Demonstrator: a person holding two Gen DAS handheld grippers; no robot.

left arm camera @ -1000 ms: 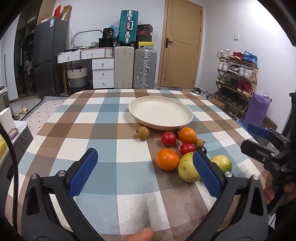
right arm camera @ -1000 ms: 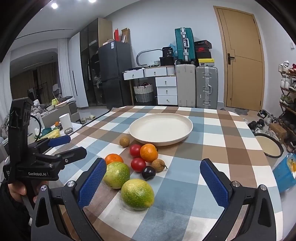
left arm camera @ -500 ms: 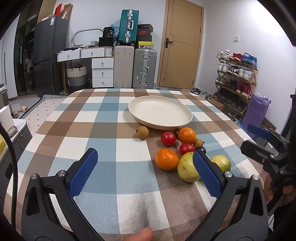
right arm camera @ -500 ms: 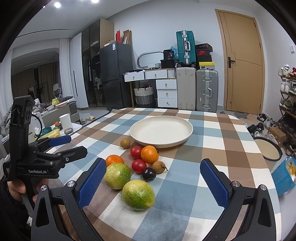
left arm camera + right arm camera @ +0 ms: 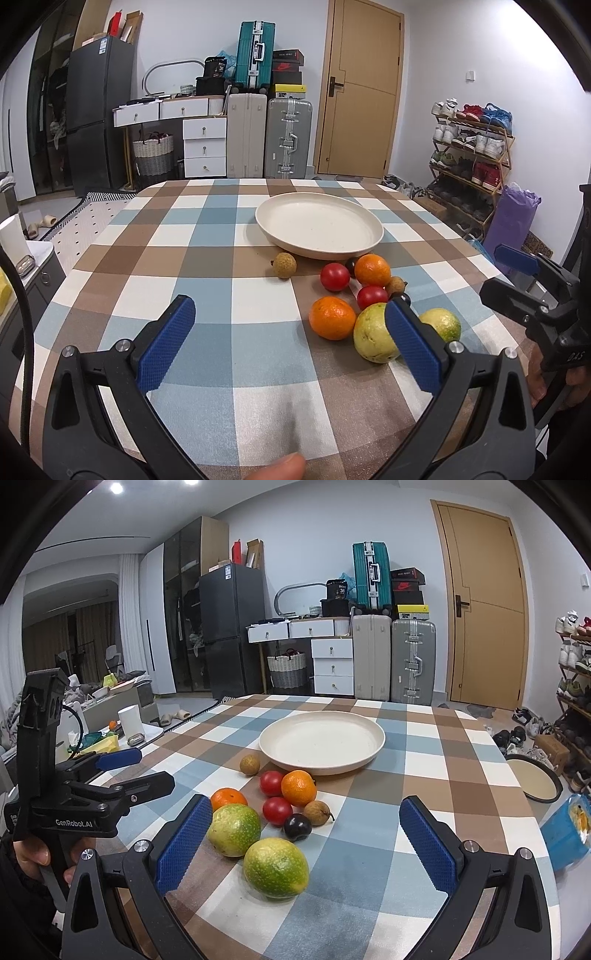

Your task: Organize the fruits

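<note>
A cream plate (image 5: 319, 225) (image 5: 322, 740) sits empty on the checked table. In front of it lies a cluster of fruit: two oranges (image 5: 331, 323) (image 5: 298, 788), two red tomatoes (image 5: 334, 276) (image 5: 277, 810), two green guavas (image 5: 373, 338) (image 5: 276, 867), brown longans (image 5: 284, 265) (image 5: 249, 764) and a dark plum (image 5: 297, 827). My left gripper (image 5: 291, 343) hangs open near the table's front, left of the fruit. My right gripper (image 5: 306, 845) is open too, with the nearest guava between its fingers' lines, untouched.
The checked tablecloth (image 5: 207, 266) covers the table. Suitcases (image 5: 288, 138), drawers and a fridge (image 5: 96, 110) stand behind. A shoe rack (image 5: 469, 162) lines the right wall. A second dish (image 5: 532, 779) and a blue bag (image 5: 565, 827) lie beyond the table's right edge.
Both views have risen and shifted very slightly; the fruit and plate stay where they were. Both grippers remain open.
</note>
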